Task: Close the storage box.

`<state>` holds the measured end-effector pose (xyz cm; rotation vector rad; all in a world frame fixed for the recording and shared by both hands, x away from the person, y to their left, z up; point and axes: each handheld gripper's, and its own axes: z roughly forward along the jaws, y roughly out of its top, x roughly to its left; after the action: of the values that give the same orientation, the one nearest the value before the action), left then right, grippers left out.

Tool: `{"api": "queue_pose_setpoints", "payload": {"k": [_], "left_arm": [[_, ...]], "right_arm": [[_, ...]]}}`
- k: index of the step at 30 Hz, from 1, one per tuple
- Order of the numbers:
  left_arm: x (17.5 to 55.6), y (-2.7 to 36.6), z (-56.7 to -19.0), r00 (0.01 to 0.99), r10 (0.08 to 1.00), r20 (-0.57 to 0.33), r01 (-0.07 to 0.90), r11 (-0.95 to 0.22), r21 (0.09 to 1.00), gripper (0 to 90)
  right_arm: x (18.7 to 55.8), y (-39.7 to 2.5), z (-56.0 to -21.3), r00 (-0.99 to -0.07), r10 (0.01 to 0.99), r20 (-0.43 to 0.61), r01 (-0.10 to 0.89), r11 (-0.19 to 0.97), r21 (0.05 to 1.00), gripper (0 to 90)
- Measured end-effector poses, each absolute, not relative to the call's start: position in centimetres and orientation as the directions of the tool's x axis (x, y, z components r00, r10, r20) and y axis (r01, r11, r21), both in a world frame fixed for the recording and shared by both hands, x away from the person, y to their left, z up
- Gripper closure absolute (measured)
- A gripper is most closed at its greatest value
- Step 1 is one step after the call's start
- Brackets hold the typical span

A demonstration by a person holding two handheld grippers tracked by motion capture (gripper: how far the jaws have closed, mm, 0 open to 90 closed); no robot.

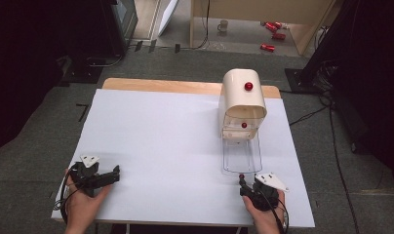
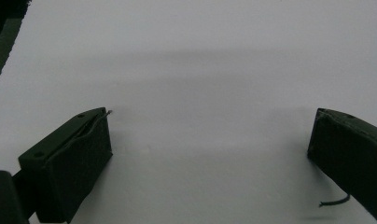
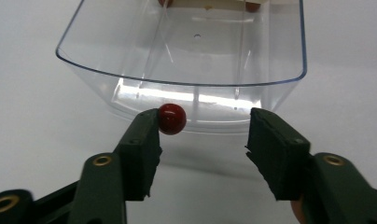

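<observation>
A cream box with a red knob stands at the back right of the white table. Its clear plastic drawer is pulled out toward me. In the right gripper view the drawer appears empty, and its small red knob touches the inner tip of one jaw. My right gripper is open just in front of the drawer. At the table's near left, my left gripper rests open over the bare white surface, holding nothing.
A second red knob sits lower on the box front. On the floor beyond the table lie red cans, a mug and cables. Dark equipment stands on both sides.
</observation>
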<state>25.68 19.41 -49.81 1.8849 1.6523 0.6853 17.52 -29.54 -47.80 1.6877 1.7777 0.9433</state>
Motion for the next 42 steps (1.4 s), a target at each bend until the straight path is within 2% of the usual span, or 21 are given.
{"api": "queue_pose_setpoints", "payload": {"k": [1,2,4,17,30,33,34,42], "left_arm": [[25.7,19.4,-49.8,0.12,0.992,0.027,0.72,-0.106,0.686,0.0],[25.7,19.4,-49.8,0.121,0.992,0.026,0.72,-0.106,0.686,0.0],[25.7,19.4,-49.8,0.12,0.992,0.026,0.72,-0.106,0.686,0.0],[25.7,19.4,-49.8,0.121,0.992,0.026,0.72,-0.106,0.686,0.0],[25.7,19.4,-49.8,0.122,0.992,0.026,0.719,-0.107,0.687,0.0],[25.7,19.4,-49.8,0.122,0.992,0.026,0.719,-0.106,0.687,0.0],[25.7,19.4,-49.8,0.122,0.992,0.026,0.719,-0.107,0.687,0.0],[25.7,19.4,-49.8,0.121,0.992,0.026,0.719,-0.106,0.687,0.0]], "right_arm": [[17.5,-29.5,-47.8,-0.098,0.99,0.098,0.637,-0.013,0.771,50.1],[17.4,-29.4,-47.8,-0.111,0.988,0.103,0.63,-0.01,0.776,55.7],[17.4,-29.3,-47.8,-0.118,0.987,0.108,0.627,-0.01,0.779,59.7],[17.8,-29.3,-48.5,-0.141,0.98,0.138,0.637,-0.017,0.771,72.8],[17.8,-29.5,-48.2,-0.14,0.979,0.148,0.639,-0.025,0.769,74.4],[17.9,-29.5,-47.9,-0.143,0.979,0.143,0.628,-0.022,0.778,77.9],[17.9,-29.6,-47.3,-0.131,0.981,0.145,0.615,-0.034,0.788,83.0],[18.7,-29.6,-47.3,-0.128,0.981,0.143,0.63,-0.031,0.776,80.5]]}}
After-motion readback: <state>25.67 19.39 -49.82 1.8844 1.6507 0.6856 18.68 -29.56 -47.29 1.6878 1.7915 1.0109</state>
